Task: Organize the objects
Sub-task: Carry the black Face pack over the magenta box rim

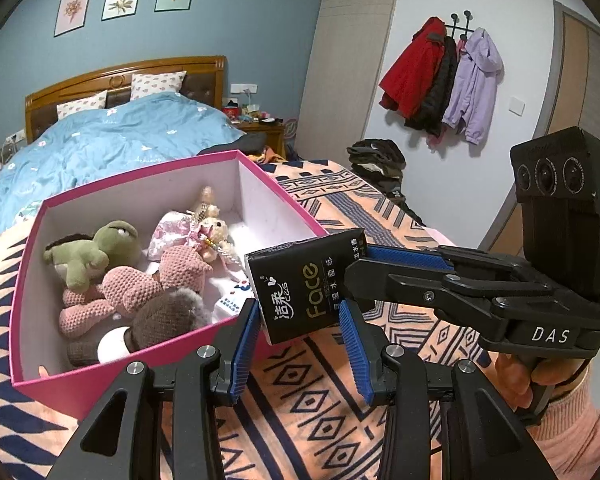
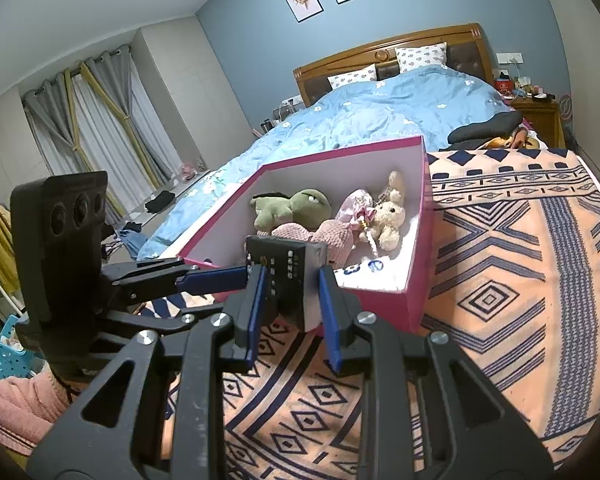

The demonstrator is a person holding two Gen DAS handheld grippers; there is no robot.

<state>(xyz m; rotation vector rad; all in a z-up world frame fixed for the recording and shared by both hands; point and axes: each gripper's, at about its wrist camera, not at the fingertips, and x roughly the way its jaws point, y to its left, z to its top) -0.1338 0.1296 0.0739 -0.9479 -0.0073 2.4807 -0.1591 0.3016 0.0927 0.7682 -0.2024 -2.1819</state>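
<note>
A black tissue pack (image 1: 304,286) marked "Face" hangs just above the near corner of the pink box (image 1: 140,178). My right gripper (image 2: 294,300) is shut on the tissue pack (image 2: 286,268); in the left wrist view it reaches in from the right (image 1: 354,268). My left gripper (image 1: 300,344) is open, its blue pads on either side of the pack's lower end, not pressing it. The box (image 2: 416,300) holds a green frog plush (image 1: 96,250), a pink knitted plush (image 1: 140,288), a cream bunny (image 2: 388,216) and a brown plush (image 1: 168,314).
The box sits on an orange and navy patterned blanket (image 1: 320,400) on a bed. A blue duvet (image 1: 112,136) lies behind it. Coats (image 1: 440,76) hang on the right wall. A nightstand (image 2: 540,112) stands by the headboard. Curtains (image 2: 100,120) hang on the left.
</note>
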